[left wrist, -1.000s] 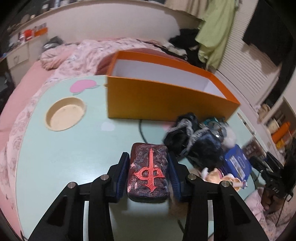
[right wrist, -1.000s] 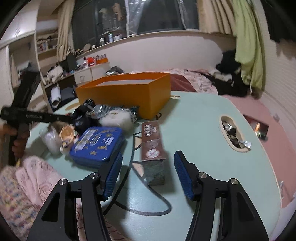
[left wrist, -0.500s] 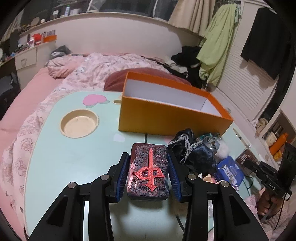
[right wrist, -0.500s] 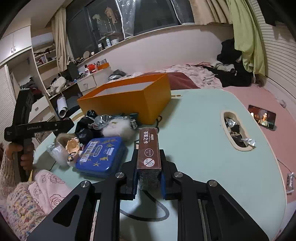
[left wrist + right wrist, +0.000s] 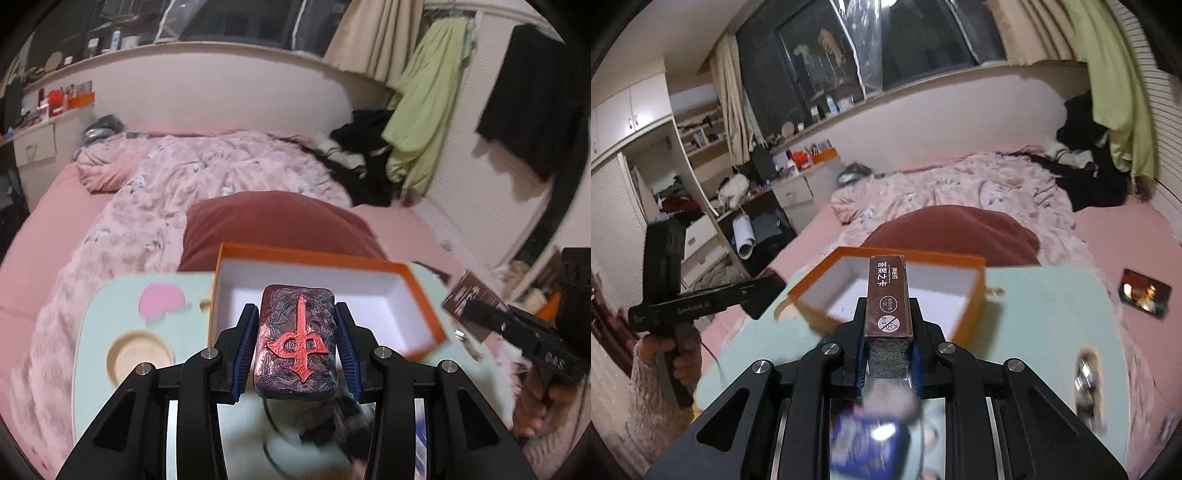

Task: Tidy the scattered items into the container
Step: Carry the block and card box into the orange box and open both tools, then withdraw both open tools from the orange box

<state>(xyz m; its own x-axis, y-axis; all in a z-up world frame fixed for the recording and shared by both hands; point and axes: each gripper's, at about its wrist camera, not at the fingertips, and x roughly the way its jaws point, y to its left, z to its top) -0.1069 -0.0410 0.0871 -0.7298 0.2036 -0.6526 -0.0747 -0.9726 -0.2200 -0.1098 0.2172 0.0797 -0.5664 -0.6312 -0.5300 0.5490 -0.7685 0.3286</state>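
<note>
Left gripper (image 5: 295, 347) clenched on embossed tin (image 5: 297, 341), right gripper (image 5: 888, 356) clamping brown card box (image 5: 888, 299) — both held aloft before empty orange container (image 5: 417, 280). Probably rigid, light (tin maybe slick) — long-side grips look sound.

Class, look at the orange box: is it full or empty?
Empty, as far as visible: the orange box shows only bare white walls and floor; both carried items remain outside, above it.

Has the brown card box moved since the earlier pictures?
Yes. The brown card box, formerly standing on the table, is now lifted in the right tool and carried toward the orange box.
</note>
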